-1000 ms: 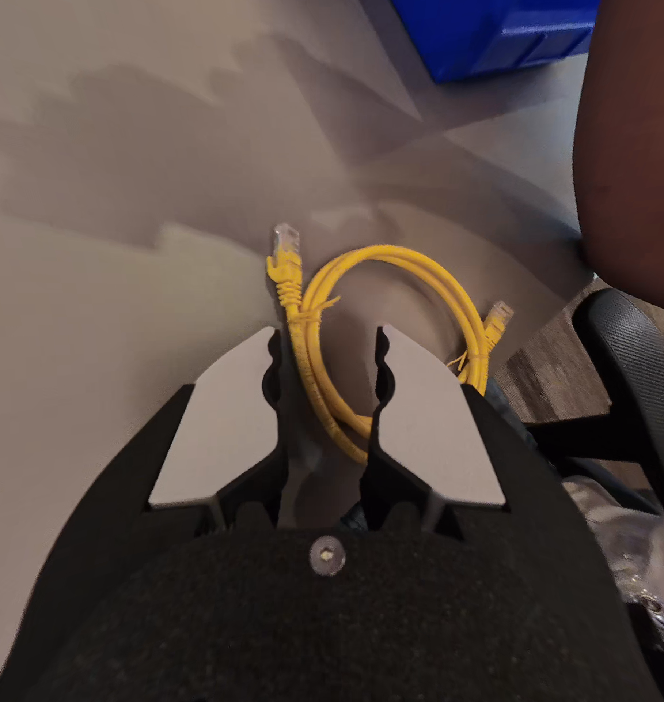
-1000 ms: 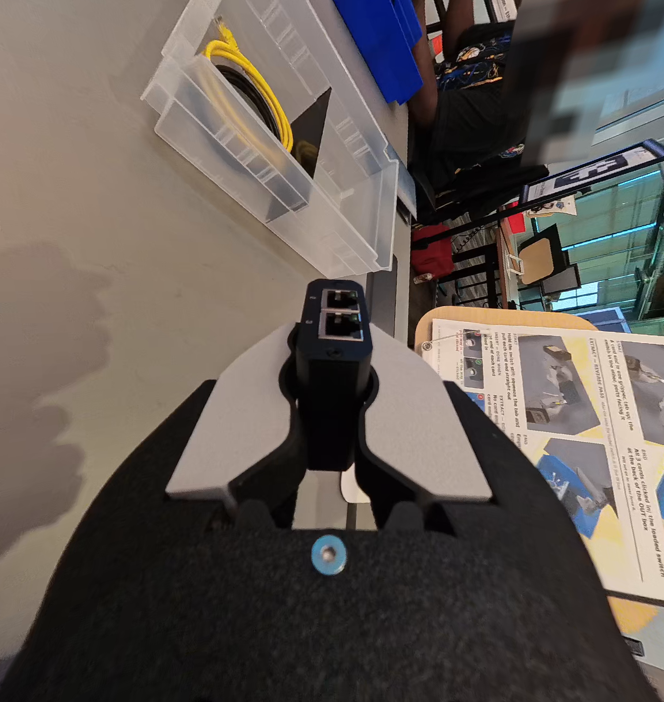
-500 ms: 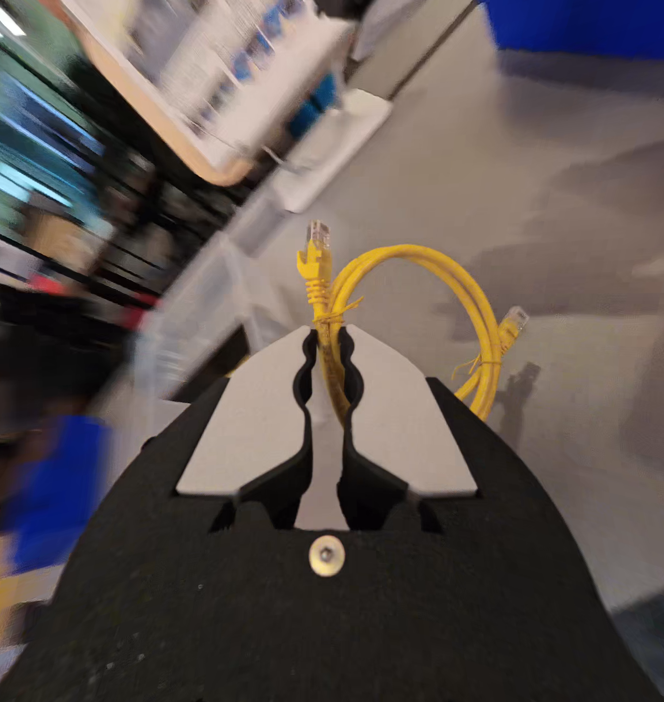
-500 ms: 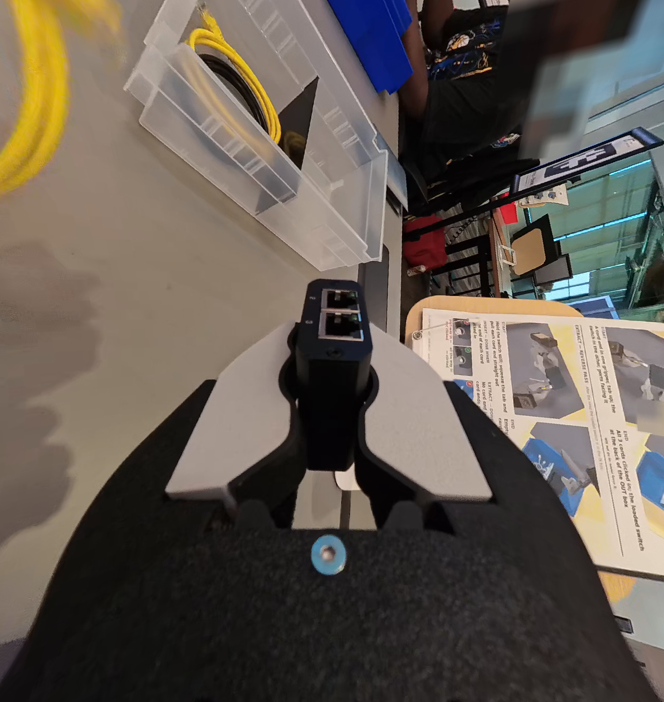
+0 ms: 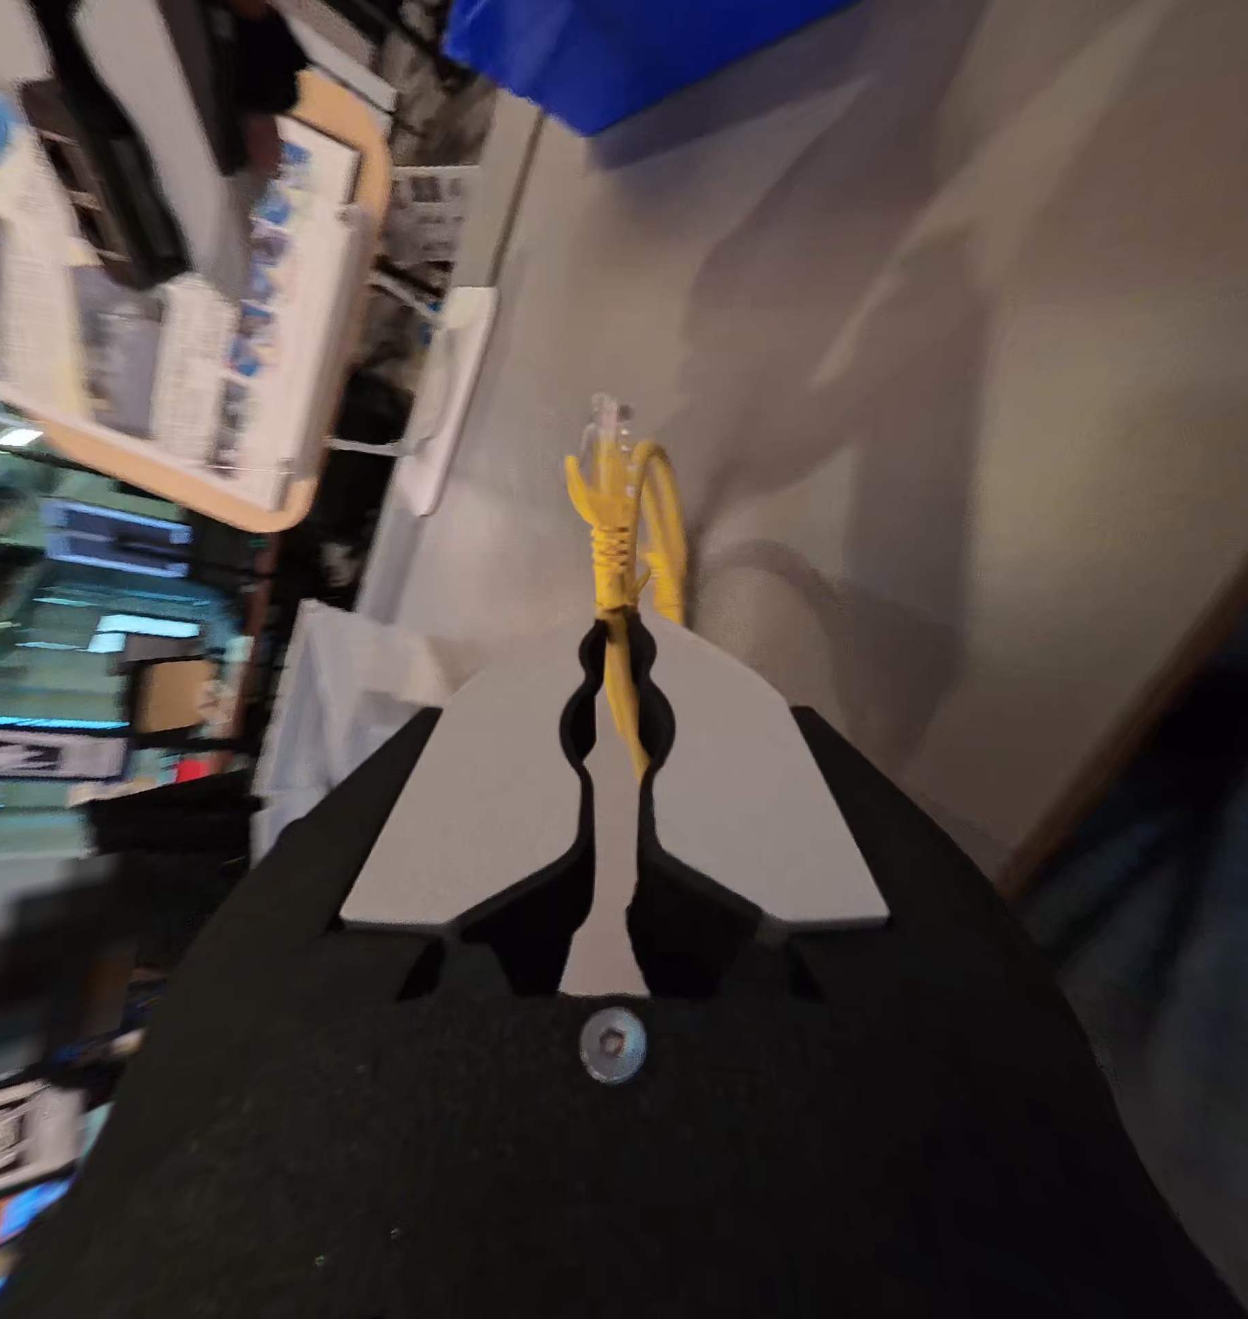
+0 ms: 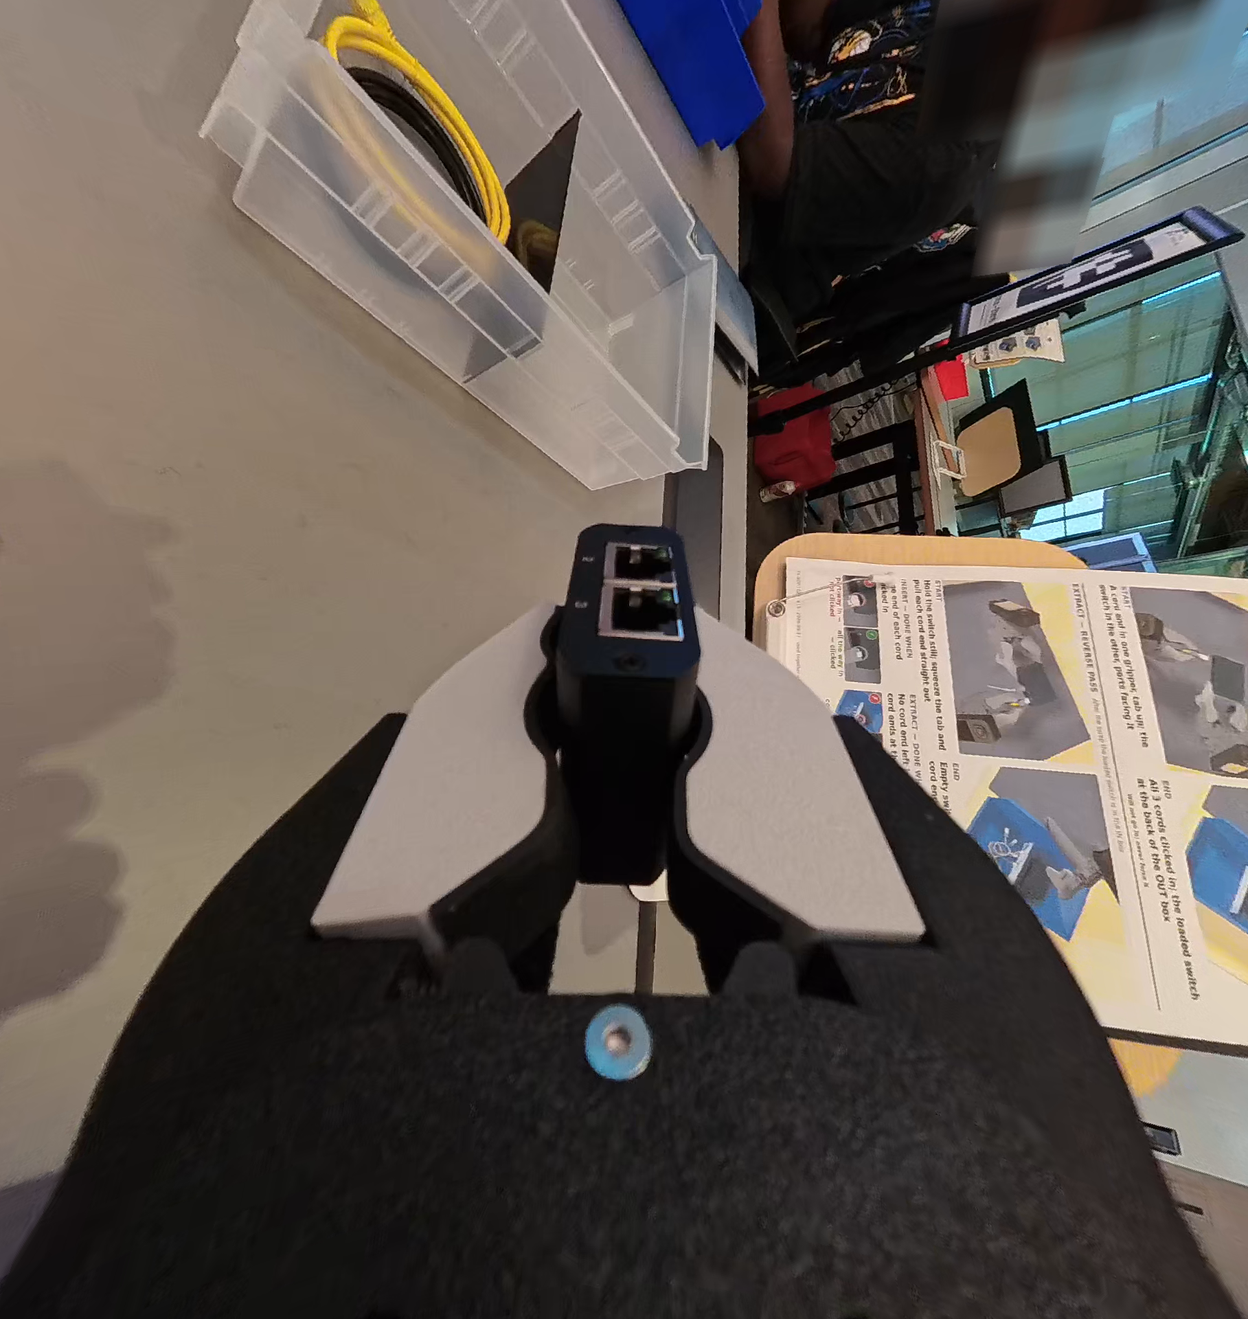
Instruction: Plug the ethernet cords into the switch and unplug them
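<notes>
Lifted off the table, the yellow ethernet cord (image 5: 617,685) is now pinched by the left hand-held gripper (image 5: 615,632).

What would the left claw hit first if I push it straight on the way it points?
Probably the grey tabletop. The left claw, shut on the yellow cord, points across it, with nothing else visible ahead of the plug. The view is blurred, so depth is uncertain.

The yellow ethernet cord (image 5: 610,542), coiled and tied, stands clamped between closed jaws just below its boot, clear plug pointing up. The black switch (image 6: 628,714) is gripped by its sides, its two empty stacked ports facing outward. More yellow cord (image 6: 421,121) lies coiled in the clear bin (image 6: 606,400).
</notes>
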A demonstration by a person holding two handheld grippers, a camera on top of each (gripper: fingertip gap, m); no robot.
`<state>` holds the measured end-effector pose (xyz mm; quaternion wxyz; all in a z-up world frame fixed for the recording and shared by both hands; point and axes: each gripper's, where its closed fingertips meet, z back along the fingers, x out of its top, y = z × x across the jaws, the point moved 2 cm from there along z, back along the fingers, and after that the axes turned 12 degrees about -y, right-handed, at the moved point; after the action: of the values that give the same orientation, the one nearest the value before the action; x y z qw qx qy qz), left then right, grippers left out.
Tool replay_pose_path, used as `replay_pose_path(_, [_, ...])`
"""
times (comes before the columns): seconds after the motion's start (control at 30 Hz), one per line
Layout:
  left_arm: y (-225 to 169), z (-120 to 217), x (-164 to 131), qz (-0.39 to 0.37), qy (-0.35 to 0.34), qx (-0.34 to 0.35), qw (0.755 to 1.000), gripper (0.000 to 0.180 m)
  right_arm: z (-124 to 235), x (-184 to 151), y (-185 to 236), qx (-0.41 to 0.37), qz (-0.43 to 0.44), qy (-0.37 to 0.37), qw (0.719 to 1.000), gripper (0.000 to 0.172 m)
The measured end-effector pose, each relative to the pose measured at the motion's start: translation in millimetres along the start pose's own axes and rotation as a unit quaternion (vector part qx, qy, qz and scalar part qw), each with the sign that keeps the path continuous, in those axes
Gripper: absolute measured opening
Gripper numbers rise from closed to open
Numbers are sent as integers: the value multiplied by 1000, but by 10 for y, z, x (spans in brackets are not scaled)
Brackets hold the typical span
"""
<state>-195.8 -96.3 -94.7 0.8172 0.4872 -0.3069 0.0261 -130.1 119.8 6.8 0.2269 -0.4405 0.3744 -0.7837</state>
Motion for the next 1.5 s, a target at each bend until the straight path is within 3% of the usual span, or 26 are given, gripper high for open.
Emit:
replay_pose_path(0.2, [-605, -238, -57, 154, 12, -125, 980, 1, 3, 55, 9, 2, 3, -3, 1000, 26])
replay_pose_path(0.27, [-703, -292, -27, 210, 0, -163, 964, 21, 2, 62, 15, 3, 2, -4, 1000, 26])
replay_pose_path(0.33, [-717, -284, 29, 237, -29, -202, 950, 28, 1, 42, 20, 4, 1, -1, 1000, 26])
replay_pose_path(0.43, [-645, -263, 5, 208, -62, -259, 941, 37, 6, -10, 17, 5, -2, 6, 1000, 26])
replay_pose_path(0.63, [-679, -330, -159, 82, -77, -334, 936, 37, 25, -28, 8, 4, 2, 16, 1000, 26])
replay_pose_path(0.73, [-740, -359, -167, 39, -90, -358, 929, 21, 39, -22, -4, 2, 0, 13, 1000, 26])
replay_pose_path(0.97, [-667, -543, -184, 4, -64, -279, 958, 13, 25, -90, 21, 6, -6, 21, 1000, 26])
replay_pose_path(1.13, [-251, -465, -21, 182, -77, -257, 946, 12, 2, -52, 41, 8, 1, 15, 1000, 26])
replay_pose_path(1.27, [391, -362, 91, 316, -88, -260, 908, 12, -29, 12, 51, 7, 7, -1, 1000, 26])
replay_pose_path(1.5, [1285, -241, 311, 466, -96, -329, 816, 12, 3, 200, 0, -27, 50, -42, 997, 26])
